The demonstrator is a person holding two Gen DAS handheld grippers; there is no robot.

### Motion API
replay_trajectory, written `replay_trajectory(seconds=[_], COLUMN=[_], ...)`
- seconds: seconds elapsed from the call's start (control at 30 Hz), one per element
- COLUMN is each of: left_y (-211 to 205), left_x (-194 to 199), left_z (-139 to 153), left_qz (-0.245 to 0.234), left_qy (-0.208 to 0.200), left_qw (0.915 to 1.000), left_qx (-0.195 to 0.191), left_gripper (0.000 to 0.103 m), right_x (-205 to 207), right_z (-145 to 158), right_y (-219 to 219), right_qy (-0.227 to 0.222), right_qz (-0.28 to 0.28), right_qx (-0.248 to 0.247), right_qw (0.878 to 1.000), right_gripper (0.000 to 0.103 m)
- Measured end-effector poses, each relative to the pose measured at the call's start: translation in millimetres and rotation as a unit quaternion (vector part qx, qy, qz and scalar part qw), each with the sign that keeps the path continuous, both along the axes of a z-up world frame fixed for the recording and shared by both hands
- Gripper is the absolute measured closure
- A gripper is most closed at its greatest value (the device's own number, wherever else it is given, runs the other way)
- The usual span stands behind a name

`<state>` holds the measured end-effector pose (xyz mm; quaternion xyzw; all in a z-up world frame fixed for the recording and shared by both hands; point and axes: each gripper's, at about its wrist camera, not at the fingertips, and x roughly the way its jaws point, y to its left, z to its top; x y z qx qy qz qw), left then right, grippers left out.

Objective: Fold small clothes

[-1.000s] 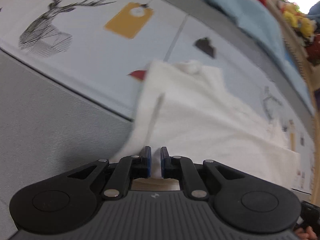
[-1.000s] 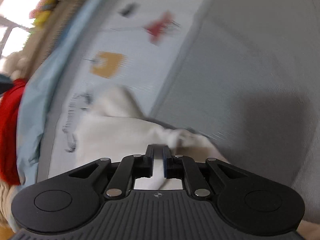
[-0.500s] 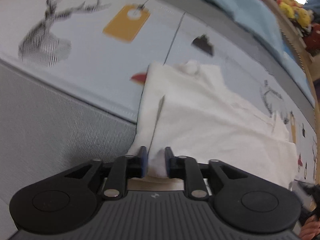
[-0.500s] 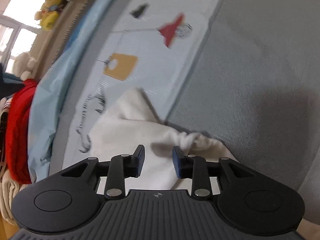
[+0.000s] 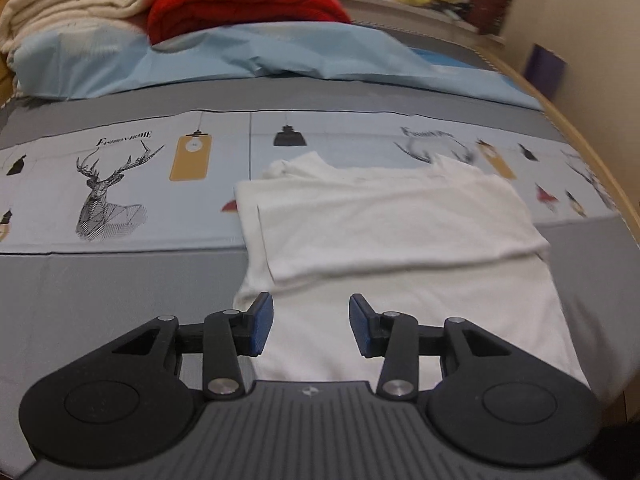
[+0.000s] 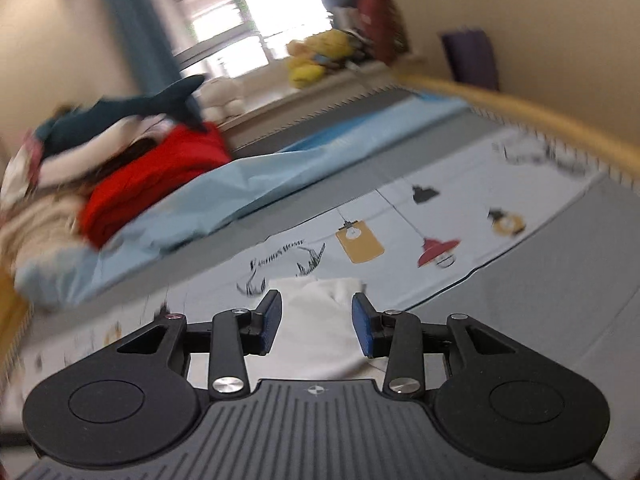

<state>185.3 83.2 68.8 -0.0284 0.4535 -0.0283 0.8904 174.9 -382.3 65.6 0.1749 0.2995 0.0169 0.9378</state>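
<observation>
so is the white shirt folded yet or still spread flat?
Partly folded: the white shirt has its upper layer doubled over, edge lying across the lower part. Both grippers are open, off it.

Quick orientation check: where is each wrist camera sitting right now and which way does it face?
Left wrist: sits behind the left gripper, low over the bed, looking across the folded white garment toward the red blanket; only its open jaws show.
Right wrist: sits behind the right gripper, tilted, facing across the bed toward the window; open jaws show, with a corner of the white garment between them.
Shared: the white garment, the red blanket, the light blue sheet and the yellow plush toys.
</observation>
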Motion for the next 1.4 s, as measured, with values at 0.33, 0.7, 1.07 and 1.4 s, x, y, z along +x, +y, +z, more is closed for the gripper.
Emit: replay_trajectory(seconds=[0.33,0.7,1.07,1.4], left_y=[-1.7,33.4,38.1,36.4], left_x=[-122.3,-129.4,-125.9,-120.1], left_z=[-34.6,-106.3,-127.2,-140.2], left_qz=[0.016,0.076,0.104,0.1], left_qy=[0.032,0.162,0.195,0.207], left_qw=[0.9993,0.9806,0.9719,0.97], left_qx=[0.012,-0.081,-0.081,-0.079], left_gripper=[0.092,0.088,0.084,0.083], right_x=[-111.5,-115.9,-106.9,-101.9], right_z=[-33.9,-110.2,-152.6,-160.8], right_y=[-6.1,-11.5,-16.2,-12.0], right_qy=[0.059,0.192,0.273,0.289], right_qz=[0.063,0.02,-0.004,0.01], right_qx=[0.008,0.028,0.019,-0.002], right_qw=[0.996,0.981,0.962,0.957], right_gripper=[0.078,0.082,0.073,0.066])
